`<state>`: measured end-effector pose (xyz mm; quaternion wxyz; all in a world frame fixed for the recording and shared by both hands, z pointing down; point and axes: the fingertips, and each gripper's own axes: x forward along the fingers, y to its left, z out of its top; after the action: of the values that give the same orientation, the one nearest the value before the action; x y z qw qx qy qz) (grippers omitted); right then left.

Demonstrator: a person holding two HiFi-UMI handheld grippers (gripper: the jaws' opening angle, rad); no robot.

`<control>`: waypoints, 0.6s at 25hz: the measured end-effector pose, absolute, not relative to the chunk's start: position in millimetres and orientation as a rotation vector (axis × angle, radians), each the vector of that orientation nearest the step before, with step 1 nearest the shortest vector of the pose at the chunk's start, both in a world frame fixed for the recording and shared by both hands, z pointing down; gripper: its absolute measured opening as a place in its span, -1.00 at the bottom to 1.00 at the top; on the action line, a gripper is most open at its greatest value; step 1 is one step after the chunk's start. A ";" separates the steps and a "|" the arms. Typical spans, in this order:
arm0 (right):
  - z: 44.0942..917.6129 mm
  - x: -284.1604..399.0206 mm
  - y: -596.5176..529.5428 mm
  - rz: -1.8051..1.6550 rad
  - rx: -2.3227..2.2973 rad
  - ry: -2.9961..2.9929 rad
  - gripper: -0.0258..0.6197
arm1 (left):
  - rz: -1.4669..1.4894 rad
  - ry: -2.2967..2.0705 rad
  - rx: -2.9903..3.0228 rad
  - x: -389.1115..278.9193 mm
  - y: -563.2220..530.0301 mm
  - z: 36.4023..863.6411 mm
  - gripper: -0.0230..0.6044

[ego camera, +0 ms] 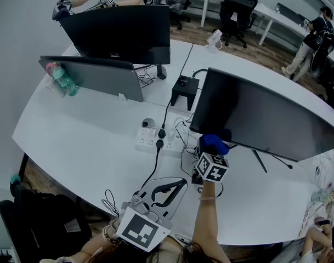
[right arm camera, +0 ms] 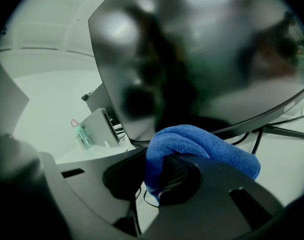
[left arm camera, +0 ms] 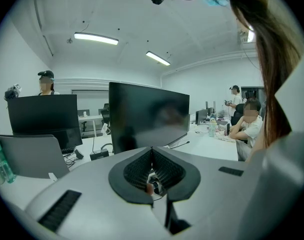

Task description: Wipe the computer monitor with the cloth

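The dark monitor [ego camera: 265, 114] stands on the white desk [ego camera: 90, 141] at the right, its screen off. My right gripper [ego camera: 210, 153] is shut on a folded blue cloth [ego camera: 215, 143], held at the screen's lower left corner. In the right gripper view the cloth [right arm camera: 201, 144] bulges out of the right gripper [right arm camera: 161, 169] just under the monitor [right arm camera: 201, 54], close to its bottom bezel; I cannot tell if it touches. My left gripper [ego camera: 175, 186] hangs low near my body, shut with nothing in it. In the left gripper view the left gripper [left arm camera: 152, 156] points toward the monitor [left arm camera: 149, 116].
Two more monitors [ego camera: 123, 32] [ego camera: 92, 75] stand at the back left, with a green bottle [ego camera: 62, 78] beside them. A white power strip [ego camera: 150, 138], cables and a small black box [ego camera: 184, 86] lie mid-desk. People sit and stand at the far side and right.
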<state>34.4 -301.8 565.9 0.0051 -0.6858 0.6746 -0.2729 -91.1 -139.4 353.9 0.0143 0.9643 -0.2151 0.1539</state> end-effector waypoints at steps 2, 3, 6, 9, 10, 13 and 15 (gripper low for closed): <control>565.8 30.4 -303.7 -0.851 -2.153 2.119 -0.74 | 0.478 -0.673 2.998 -94.4 -141.9 354.5 -0.90; 565.6 28.0 -304.7 -0.848 -2.156 2.124 -0.74 | 0.477 -0.673 2.997 -96.1 -143.0 354.7 -0.90; 565.4 21.2 -308.0 -0.844 -2.161 2.132 -0.74 | 0.469 -0.670 2.996 -101.5 -146.5 355.2 -0.90; 564.6 16.9 -310.2 -0.844 -2.167 2.137 -0.74 | 0.460 -0.669 2.991 -106.1 -149.9 355.5 -0.90; 564.5 15.3 -310.5 -0.843 -2.168 2.141 -0.74 | 0.455 -0.669 2.990 -107.5 -150.6 355.5 -0.90; 563.4 10.3 -312.4 -0.842 -2.173 2.155 -0.74 | 0.438 -0.671 2.983 -111.8 -153.0 355.2 -0.90; 562.6 6.4 -314.3 -0.842 -2.175 2.164 -0.74 | 0.427 -0.670 2.977 -115.0 -154.7 355.7 -0.90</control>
<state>6.4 -314.3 562.6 -0.0201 -0.6836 0.6800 -0.2644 -115.0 -154.7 355.7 0.0300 0.9657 -0.2174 0.1386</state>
